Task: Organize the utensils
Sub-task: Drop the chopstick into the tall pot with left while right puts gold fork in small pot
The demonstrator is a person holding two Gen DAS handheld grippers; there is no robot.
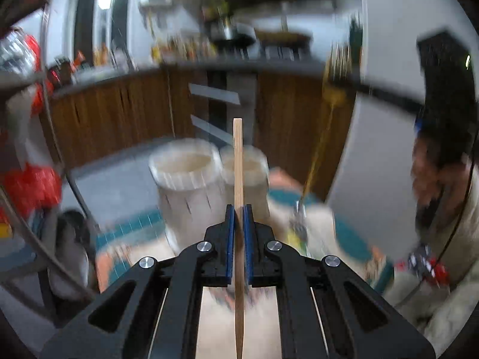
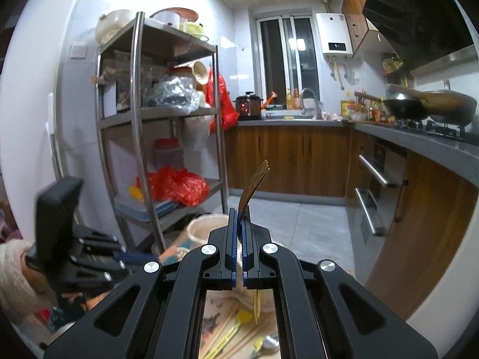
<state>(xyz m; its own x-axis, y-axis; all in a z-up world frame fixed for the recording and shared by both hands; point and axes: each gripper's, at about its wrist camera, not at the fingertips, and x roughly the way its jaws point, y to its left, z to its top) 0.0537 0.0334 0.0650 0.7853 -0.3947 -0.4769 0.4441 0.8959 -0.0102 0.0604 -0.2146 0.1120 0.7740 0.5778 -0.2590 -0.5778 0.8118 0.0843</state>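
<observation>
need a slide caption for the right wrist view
Right tongs shut on a gold fork, tines up, in a kitchen.

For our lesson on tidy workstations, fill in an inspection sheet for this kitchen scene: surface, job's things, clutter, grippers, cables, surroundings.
Surface: patterned cloth, only partly visible.
Job's things: wooden chopstick; gold fork; two white holders; loose utensils on the cloth.
Clutter: red bags on a metal shelf rack.
Grippers: left gripper shut on the chopstick; right gripper shut on the fork.
Cables: thin dark cable at the left view's right edge.
Surroundings: wooden cabinets, wok, window.
</observation>
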